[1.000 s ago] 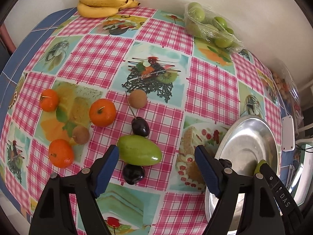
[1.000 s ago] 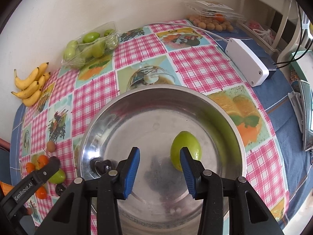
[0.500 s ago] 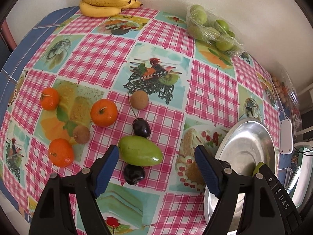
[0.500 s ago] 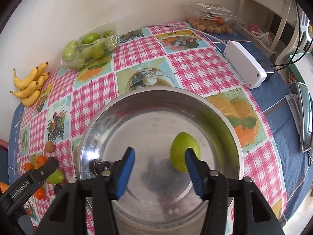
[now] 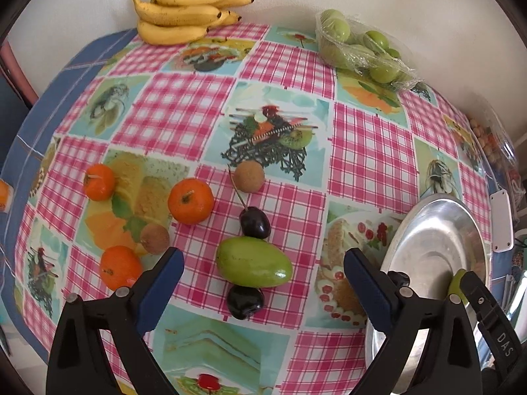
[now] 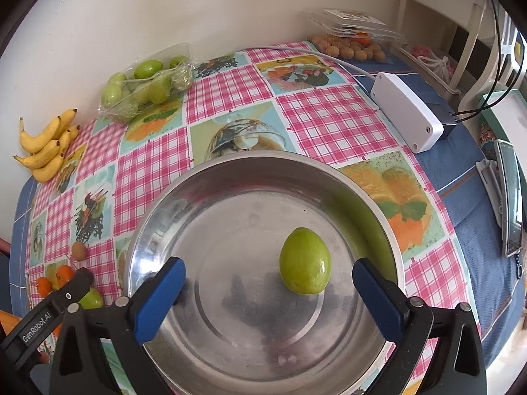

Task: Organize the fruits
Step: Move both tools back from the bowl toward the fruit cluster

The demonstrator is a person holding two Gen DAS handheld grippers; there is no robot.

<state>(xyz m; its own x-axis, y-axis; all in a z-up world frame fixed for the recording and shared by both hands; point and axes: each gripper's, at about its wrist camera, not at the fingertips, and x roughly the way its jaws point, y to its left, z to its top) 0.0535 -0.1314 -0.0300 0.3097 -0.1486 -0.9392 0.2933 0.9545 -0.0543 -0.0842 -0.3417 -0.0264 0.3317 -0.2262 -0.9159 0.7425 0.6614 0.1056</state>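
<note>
Progress: early stage. One green fruit lies in the steel bowl; the remaining loose fruit is not yet moved, judging by its position on the tablecloth.

Loose fruit in the left wrist view, left to right:
- Oranges: three.
- Small brown fruits: two.
- Dark plums: two.
- Long green fruit: one, touching both plums.

Stock at the wall: one bunch of bananas and one wrapped tray of green fruits.

Left gripper: jaws apart and opening. They straddle the long green fruit without pressing on it.

Right gripper: jaws apart and opening over the bowl. The green fruit lies between them, free of both pads, resting on the bowl floor right of centre.

Remaining work, as judged: eight loose pieces to transfer.
</note>
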